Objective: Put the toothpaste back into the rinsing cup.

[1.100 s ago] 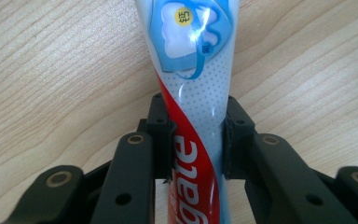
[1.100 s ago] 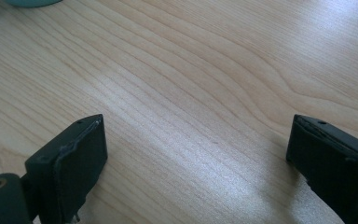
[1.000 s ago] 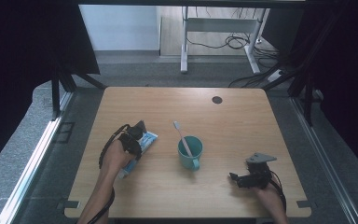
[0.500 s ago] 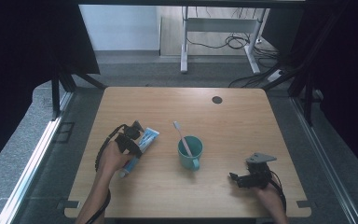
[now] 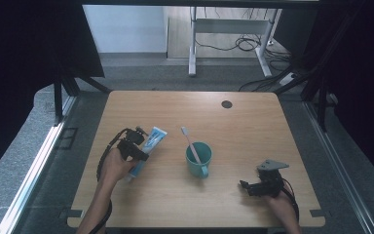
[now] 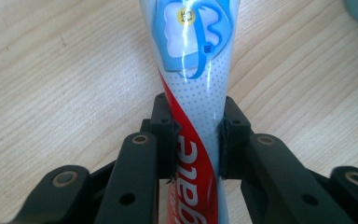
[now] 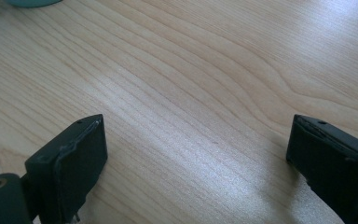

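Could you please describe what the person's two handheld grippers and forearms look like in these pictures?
Both grippers are black. The left gripper has chunky fingers on bolted link arms with brass-coloured pivot pins, and a black cable looping along the bare forearm. The right gripper carries a grey three-cornered plate on top; its blocky fingers have flat, slightly worn pads. A black cable trails by that wrist.

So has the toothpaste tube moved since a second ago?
Yes. The toothpaste tube, clamped in the left gripper, has shifted slightly toward the teal cup.
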A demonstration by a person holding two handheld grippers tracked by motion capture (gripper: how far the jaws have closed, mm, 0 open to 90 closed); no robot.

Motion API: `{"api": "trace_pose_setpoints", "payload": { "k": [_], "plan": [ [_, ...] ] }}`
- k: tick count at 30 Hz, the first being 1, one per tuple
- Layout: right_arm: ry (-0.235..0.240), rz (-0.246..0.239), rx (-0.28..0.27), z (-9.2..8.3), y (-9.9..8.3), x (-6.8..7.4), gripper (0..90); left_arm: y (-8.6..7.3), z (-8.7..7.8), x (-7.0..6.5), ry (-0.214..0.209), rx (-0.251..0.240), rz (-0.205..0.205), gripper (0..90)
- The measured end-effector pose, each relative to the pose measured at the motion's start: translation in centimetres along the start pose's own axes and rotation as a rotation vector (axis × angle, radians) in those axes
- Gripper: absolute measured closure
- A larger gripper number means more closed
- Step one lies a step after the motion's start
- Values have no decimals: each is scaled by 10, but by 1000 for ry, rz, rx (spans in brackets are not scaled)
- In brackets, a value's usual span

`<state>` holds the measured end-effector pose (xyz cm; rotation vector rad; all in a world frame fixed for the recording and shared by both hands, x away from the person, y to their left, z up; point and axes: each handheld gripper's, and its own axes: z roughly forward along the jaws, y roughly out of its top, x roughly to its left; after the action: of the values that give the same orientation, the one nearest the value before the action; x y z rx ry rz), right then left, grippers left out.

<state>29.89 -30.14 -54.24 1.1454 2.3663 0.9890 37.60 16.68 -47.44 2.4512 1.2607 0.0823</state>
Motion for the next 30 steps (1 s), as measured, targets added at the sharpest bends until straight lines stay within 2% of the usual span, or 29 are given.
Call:
{"api": "trace_pose_setpoints", "payload": {
  "k": [2, 3, 6, 7, 10, 11, 13, 18, 23, 30],
  "plan": [
    [0, 0, 0, 0, 0, 0, 47, -1, -1, 0, -5, -9, -2, 725],
    [0, 0, 0, 0, 0, 0, 47, -3, -5, -1, -16, -35, 7, 725],
    [0, 0, 0, 0, 0, 0, 47, -5, -7, -2, -25, -53, 17, 725],
    [0, 0, 0, 0, 0, 0, 47, -7, -10, -3, -36, -73, 25, 725],
    [0, 0, 0, 0, 0, 0, 47, -9, -13, -5, -38, -89, 35, 725],
    [-1, 0, 0, 0, 0, 0, 47, -11, -16, -8, -33, -115, 49, 725],
    [0, 1, -2, 0, 0, 0, 47, -13, -18, -8, -33, -125, 52, 725],
    [0, 1, -1, 0, 0, 0, 47, -20, -27, -12, -61, -188, 61, 725],
    [2, 0, -2, 0, 0, 0, 47, -23, -31, -15, -63, -210, 74, 725],
    [0, 0, -2, 0, 0, 0, 47, -26, -36, -21, -94, -261, 83, 725]
  ]
}}
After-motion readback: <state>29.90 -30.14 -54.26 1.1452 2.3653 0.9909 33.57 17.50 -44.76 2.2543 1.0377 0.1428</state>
